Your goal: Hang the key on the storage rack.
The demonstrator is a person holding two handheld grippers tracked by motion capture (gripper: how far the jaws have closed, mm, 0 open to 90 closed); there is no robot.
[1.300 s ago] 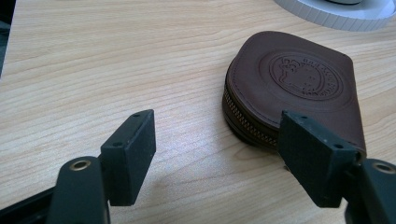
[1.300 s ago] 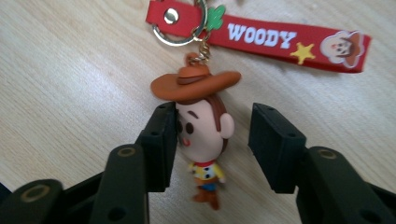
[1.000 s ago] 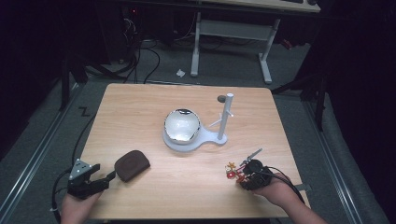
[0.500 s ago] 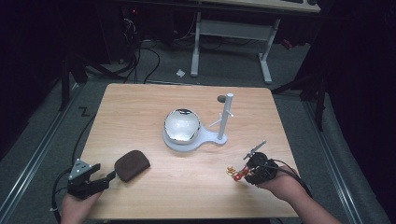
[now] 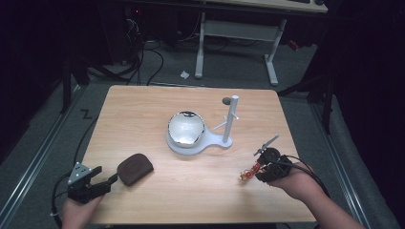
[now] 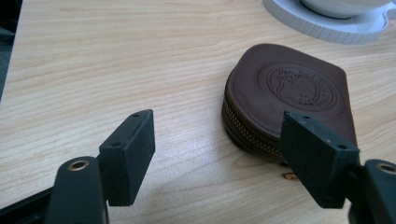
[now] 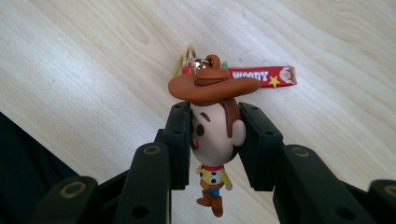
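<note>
My right gripper (image 7: 215, 140) is shut on a small cowboy figure keychain (image 7: 215, 126), its pads pressing the sides of the head under the brown hat. A red strap (image 7: 261, 76) and a ring hang off it above the table. In the high view this gripper (image 5: 260, 171) is lifted at the table's right front, with the keychain (image 5: 249, 172) sticking out to its left. My left gripper (image 6: 217, 149) stands open, low at the left front, just short of a brown leather zip pouch (image 6: 287, 98). The pouch (image 5: 135, 168) lies flat to the right of that gripper (image 5: 106, 182).
A white stand base (image 5: 217, 141) carries a shiny domed bowl (image 5: 186, 128) and an upright white post (image 5: 230, 117) mid-table. A small dark disc (image 5: 226, 100) lies behind the post. Wooden tabletop (image 5: 143, 109) stretches around them; dark floor and cables lie beyond.
My right gripper has risen off the table with the cowboy keychain and shifted slightly right. The left gripper and pouch have stayed put.
</note>
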